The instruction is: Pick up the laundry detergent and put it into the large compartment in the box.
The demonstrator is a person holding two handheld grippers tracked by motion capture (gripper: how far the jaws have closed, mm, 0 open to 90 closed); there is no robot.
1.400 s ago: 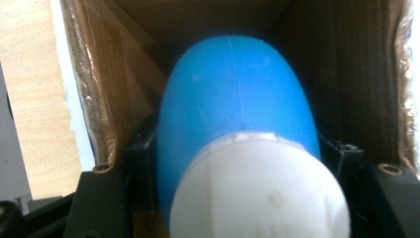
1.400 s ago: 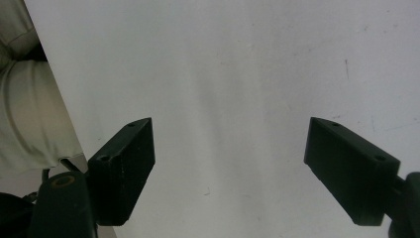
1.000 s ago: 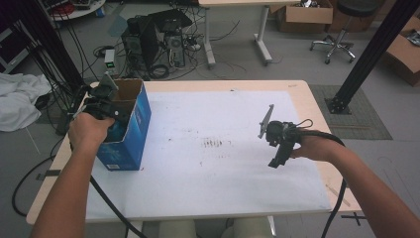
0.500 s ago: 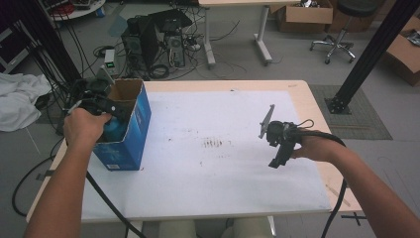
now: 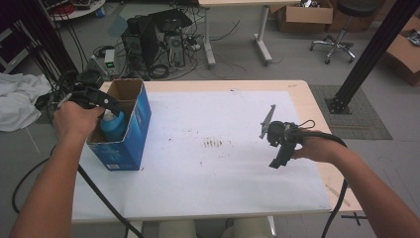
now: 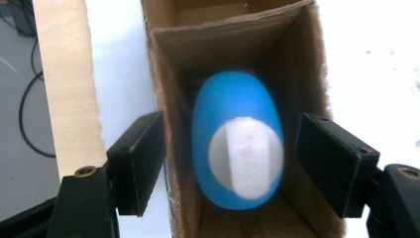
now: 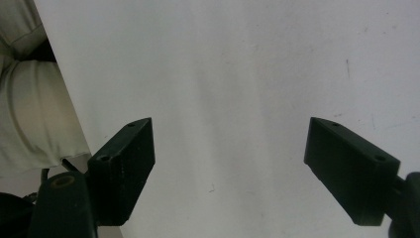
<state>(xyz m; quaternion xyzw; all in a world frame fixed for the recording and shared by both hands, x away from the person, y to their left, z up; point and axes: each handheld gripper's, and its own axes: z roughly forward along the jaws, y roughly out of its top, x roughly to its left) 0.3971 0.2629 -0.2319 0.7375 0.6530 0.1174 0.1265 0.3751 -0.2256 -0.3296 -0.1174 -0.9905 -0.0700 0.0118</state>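
Left hand-held gripper (image 6: pixel 230 163): jaws just opened apart, held above blue bottle (image 6: pixel 236 144), pads clear.
Bottle: seated upright in cardboard box (image 5: pixel 132 119).
Right hand-held gripper (image 7: pixel 228 168): jaws spread wide over counter (image 5: pixel 223 168), nothing between.

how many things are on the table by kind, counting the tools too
blue cardboard box: 1
blue bottle with white cap, standing inside the box: 1
handheld tools, left tool and right tool: 2
total: 4
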